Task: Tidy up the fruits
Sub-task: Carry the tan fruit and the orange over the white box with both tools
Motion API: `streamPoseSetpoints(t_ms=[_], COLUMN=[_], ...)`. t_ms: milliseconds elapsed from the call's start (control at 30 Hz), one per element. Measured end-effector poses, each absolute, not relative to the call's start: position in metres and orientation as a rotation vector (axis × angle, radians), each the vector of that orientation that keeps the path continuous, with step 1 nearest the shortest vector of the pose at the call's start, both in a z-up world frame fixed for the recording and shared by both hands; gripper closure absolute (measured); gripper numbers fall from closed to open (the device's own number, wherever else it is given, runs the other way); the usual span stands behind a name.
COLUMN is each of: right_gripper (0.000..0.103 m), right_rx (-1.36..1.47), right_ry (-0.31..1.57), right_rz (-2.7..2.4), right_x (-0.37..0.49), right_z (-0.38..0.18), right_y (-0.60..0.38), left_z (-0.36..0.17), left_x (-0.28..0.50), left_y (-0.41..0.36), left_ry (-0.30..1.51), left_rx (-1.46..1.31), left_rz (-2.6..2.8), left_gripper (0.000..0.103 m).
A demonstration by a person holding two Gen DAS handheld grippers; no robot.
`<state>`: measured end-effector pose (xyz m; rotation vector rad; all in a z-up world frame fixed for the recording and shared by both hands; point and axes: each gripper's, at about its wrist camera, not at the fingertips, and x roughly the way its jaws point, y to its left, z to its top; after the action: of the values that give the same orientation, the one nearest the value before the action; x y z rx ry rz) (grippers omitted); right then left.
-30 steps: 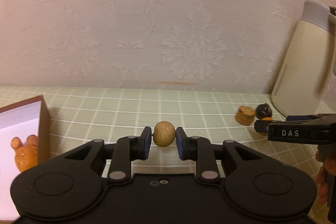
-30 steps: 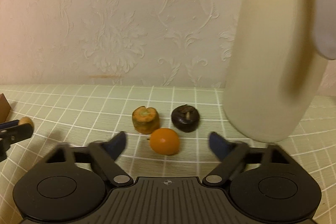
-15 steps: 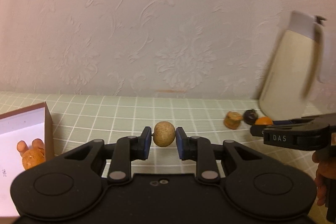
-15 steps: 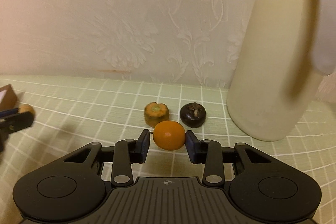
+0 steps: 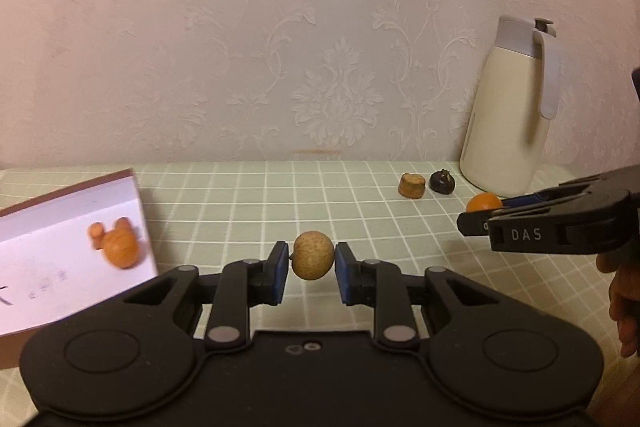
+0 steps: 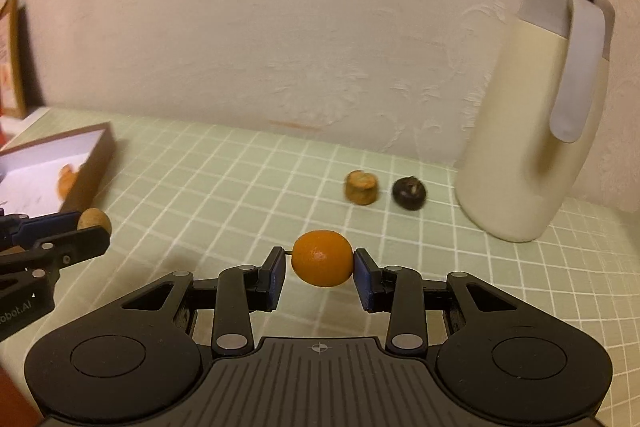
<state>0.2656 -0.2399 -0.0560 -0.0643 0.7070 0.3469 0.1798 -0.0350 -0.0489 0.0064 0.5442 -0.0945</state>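
— Now, left gripper (image 5: 311, 273)?
— Clamped on a round, speckled tan fruit (image 5: 312, 255), held above the green checked tablecloth (image 5: 240, 203).
— Right gripper (image 6: 320, 277)?
— Its jaws have just been closing; pads grip a smooth orange citrus fruit (image 6: 322, 257), clear of the cloth.
— Others?
— Brown stubby fruit (image 6: 361, 187) and dark round fruit (image 6: 409, 188) beside the cream jug (image 6: 532, 131); an orange lobed fruit (image 5: 117, 245) lies in the white-lined box (image 5: 48, 259).

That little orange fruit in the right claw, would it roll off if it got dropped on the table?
Probably: the orange fruit looks round, and the table is flat. Its glossy skin may be slippery, since only two small pads pinch it. It seems light.
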Motion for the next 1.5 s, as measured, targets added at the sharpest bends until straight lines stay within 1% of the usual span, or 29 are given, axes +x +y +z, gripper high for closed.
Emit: streamPoseSetpoints(t_ms=[200,433,867,1167,1333,1500], right_gripper=[0.066,0.066,0.066,0.066,0.066,0.066], right_rx=[-0.089,-0.153,-0.213,-0.216,-0.189,-0.171], right_ry=[0.688,0.669,0.645,0.612,0.588,0.575], right_rz=[0.413,0.551,0.751,0.819,0.831,0.828], right_x=[0.243,0.209,0.180,0.183,0.191,0.208], right_z=[-0.047,-0.040,-0.037,-0.033,-0.027,-0.025], right_y=[-0.217,-0.165,-0.075,-0.035,-0.012,0.011], left_z=[-0.048,-0.051,-0.046,-0.035,-0.021,-0.022], left_x=[0.145,0.109,0.071,0.065,0.080,0.095], left_y=[-0.010,0.035,0.116,0.163,0.185,0.206], left_ry=[0.552,0.572,0.561,0.517,0.465,0.446], left_rx=[0.030,0.039,-0.015,-0.040,-0.042,-0.074], left_rz=[-0.039,0.059,0.237,0.336,0.375,0.413], left_gripper=[0.088,0.088,0.088,0.088,0.088,0.088])
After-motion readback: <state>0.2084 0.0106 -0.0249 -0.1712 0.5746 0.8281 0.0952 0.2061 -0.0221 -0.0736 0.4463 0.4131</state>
